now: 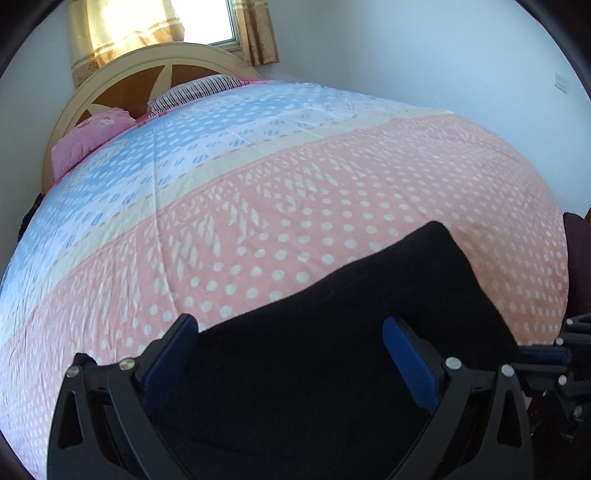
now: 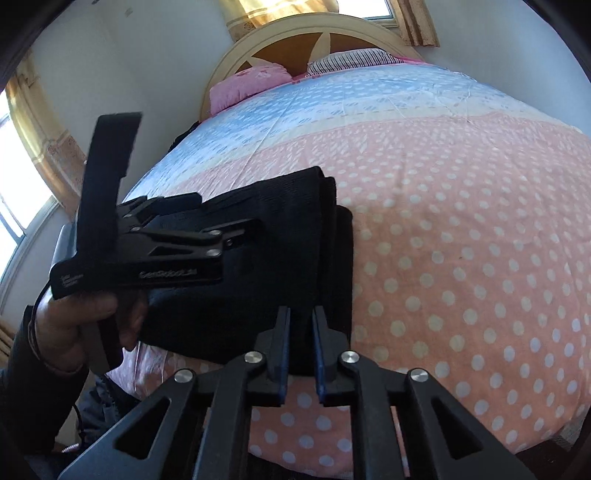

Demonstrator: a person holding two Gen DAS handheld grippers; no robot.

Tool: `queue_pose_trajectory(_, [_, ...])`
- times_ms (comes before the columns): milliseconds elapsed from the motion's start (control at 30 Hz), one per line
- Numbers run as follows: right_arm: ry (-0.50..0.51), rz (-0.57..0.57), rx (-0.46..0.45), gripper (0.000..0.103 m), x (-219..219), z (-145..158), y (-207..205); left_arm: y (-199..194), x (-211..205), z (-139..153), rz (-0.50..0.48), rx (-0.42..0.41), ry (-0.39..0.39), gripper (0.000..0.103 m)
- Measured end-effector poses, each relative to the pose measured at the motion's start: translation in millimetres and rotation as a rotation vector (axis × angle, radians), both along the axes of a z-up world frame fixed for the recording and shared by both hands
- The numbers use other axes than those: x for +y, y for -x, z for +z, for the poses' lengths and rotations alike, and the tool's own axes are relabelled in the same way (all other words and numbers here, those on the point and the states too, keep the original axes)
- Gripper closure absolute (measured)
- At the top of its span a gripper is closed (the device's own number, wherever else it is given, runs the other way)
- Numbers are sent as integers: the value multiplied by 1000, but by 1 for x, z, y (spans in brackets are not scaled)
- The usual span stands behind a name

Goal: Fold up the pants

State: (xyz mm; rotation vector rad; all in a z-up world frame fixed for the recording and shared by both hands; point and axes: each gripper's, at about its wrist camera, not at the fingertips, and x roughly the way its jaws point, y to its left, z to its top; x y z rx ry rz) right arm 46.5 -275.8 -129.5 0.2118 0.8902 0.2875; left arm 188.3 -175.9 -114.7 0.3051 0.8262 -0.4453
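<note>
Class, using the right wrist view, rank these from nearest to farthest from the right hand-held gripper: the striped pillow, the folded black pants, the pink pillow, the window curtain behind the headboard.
1. Folded black pants: right at the right hand-held gripper, on the bed's near end.
2. Pink pillow: far end, left.
3. Striped pillow: far end, right of it, slightly farther.
4. Window curtain: behind the headboard.

pants near edge hidden behind left gripper fingers

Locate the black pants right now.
The black pants lie folded on the pink dotted part of the bedspread near the bed's foot, under the left gripper.
</note>
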Motion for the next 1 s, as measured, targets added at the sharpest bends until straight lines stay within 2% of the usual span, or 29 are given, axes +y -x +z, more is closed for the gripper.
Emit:
queue_pose_trajectory(67, [40,0,3,94,2,-6,5,2,0,3,-11,0,24,0])
queue_pose_trajectory(133, [62,-4,-9,94,3,-11,3,4,-8,-2,-12,-11,3,0])
queue_pose_trajectory(200, [54,-2,-14,94,2,-9,2,5,-6,-4,-1,-8,-3,0])
queue_pose_trajectory(267, [28,6,-26,92,-1,-6,2,8,5,4,12,-13,30,0])
queue_pose_trajectory(333, [-9,-13,-31,79,-9,-4,3,18,24,17,35,-64,35,0])
queue_pose_trajectory(400, [-44,-34,-51,40,-15,0,5,31,52,32,69,-122,46,0])
queue_pose_trajectory(433, [-67,-42,-63,36,-18,1,5,37,69,36,94,-139,48,0])
queue_pose_trajectory(500, [-104,-55,-67,35,-21,2,2,43,103,38,164,-154,48,0])
queue_pose_trajectory(600, [-156,-63,-60,35,-23,0,-13,43,151,29,256,-122,79,0])
queue_pose_trajectory(733, [-221,-90,-23,35,-30,-7,-33,39,187,1,326,-4,173,1])
queue_pose_trajectory(833, [-245,-90,19,36,-32,-12,-46,37,191,-15,329,49,246,2])
queue_pose_trajectory(1000, [-252,-85,33,36,-30,-20,-52,32,179,-29,309,77,261,3])
